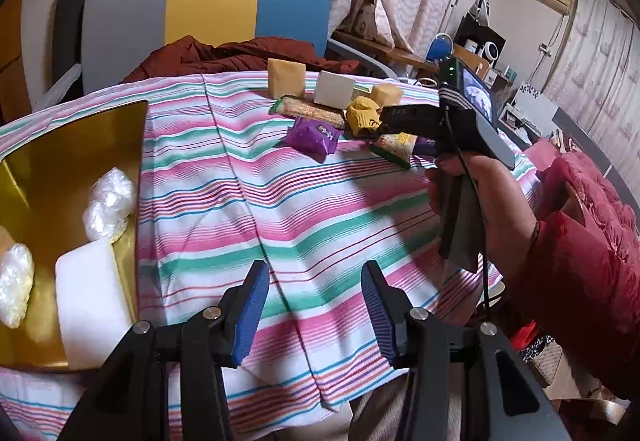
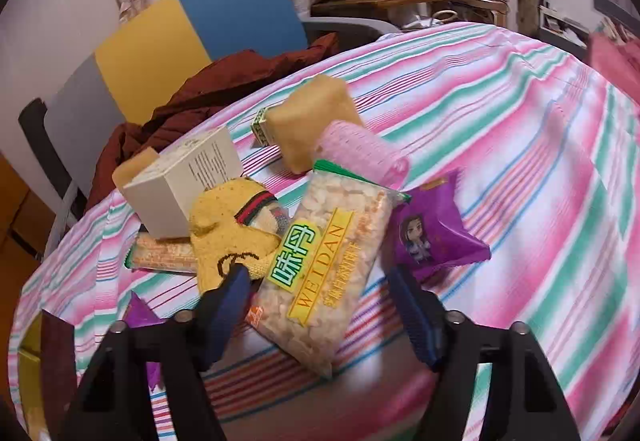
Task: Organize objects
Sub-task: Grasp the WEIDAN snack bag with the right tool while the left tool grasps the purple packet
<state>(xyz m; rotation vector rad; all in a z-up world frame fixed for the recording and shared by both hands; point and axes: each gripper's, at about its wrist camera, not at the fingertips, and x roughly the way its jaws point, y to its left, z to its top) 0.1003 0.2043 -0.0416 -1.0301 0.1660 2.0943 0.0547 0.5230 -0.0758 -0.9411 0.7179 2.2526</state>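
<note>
My right gripper (image 2: 320,289) points down at a pile of snacks on the striped cloth. Its blue pads stand on either side of a clear rice-cracker packet (image 2: 324,241), with a small gap at each pad. A yellow knitted pouch (image 2: 228,229) touches the left finger, and a purple snack packet (image 2: 436,233) lies by the right finger. My left gripper (image 1: 316,305) hangs open over bare cloth with nothing between its fingers. Just to its left is a gold box (image 1: 60,169) holding a white foam block (image 1: 88,297) and crinkly clear bags (image 1: 110,201).
A white carton (image 2: 180,181), a tan sponge block (image 2: 308,121), a pink roll (image 2: 360,153) and a second cracker packet (image 2: 164,255) crowd the pile. A maroon garment (image 1: 240,55) and a grey, yellow and blue chair (image 1: 212,5) stand behind the table. A red-sleeved hand (image 1: 472,177) holds the right gripper.
</note>
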